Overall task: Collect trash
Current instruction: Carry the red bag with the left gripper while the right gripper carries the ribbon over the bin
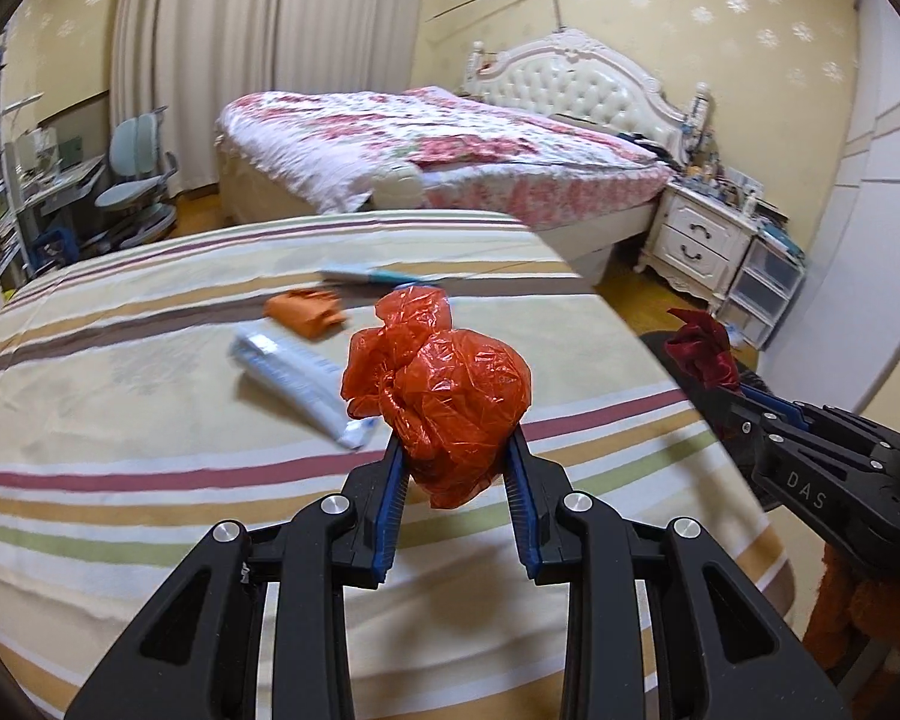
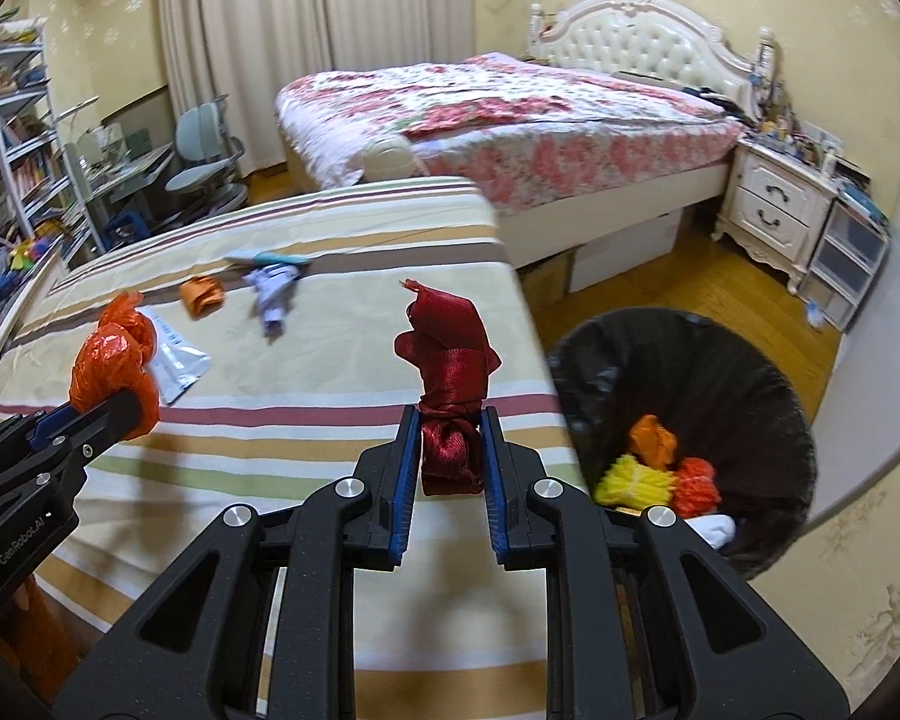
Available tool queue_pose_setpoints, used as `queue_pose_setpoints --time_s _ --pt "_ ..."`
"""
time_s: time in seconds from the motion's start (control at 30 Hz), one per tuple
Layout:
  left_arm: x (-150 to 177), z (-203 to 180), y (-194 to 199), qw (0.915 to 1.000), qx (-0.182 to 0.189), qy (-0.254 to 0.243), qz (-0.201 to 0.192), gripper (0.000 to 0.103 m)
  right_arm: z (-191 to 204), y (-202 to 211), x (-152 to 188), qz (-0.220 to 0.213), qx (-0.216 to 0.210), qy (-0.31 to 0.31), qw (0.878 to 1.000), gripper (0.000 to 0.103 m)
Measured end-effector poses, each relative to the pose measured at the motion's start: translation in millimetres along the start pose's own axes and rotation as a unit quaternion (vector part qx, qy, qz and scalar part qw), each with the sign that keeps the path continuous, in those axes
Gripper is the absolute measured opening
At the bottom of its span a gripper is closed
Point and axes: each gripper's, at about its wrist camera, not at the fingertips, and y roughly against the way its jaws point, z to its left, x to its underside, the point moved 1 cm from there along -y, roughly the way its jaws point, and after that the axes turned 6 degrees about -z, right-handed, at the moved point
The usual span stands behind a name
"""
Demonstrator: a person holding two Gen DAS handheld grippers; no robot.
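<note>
left gripper [image 1: 455, 450]: a crumpled orange plastic bag [image 1: 438, 396] is clamped between the jaws and held up over the striped bed [image 1: 150, 432]; the blue pads press on both of its sides.
right gripper [image 2: 448, 438]: the jaws are closed tight on a bunched dark red ribbon [image 2: 450, 372], which stands upright out of the grip above the bed's right edge.
side by side: the right gripper is seen at the right edge of the left wrist view, the left gripper at the left edge of the right wrist view, each with its load.
trash bin [image 2: 768, 384]: a black-lined bin is seen on the wooden floor just beside the bed, to the right of the right gripper; yellow, orange and white scraps [image 2: 660, 480] lie at its bottom.
left on the bed: a white tube-like packet [image 1: 297, 375], a small orange scrap [image 1: 306, 312], a pale purple scrap [image 2: 273, 291] and a light blue strip [image 1: 366, 275] are spread over the cover, apart from both grippers.
background: a second bed with a floral cover [image 1: 450, 144] and a white nightstand [image 1: 696, 240] are seen beyond.
</note>
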Motion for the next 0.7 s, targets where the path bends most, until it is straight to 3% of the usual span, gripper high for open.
queue_pose_setpoints --time_s 0.33,0.7 --pt "-20.7 -79.1 -31.3 0.9972 0.061 -0.042 -0.010 0.031 -74.5 1.4 -5.1 -0.016 0.069 -0.045 0.996 0.020" --pt "-31.4 -144.7 -76.8 0.9929 0.081 -0.087 0.001 0.031 -128.0 -6.7 -1.7 -0.018 0.100 -0.080 0.992 0.020"
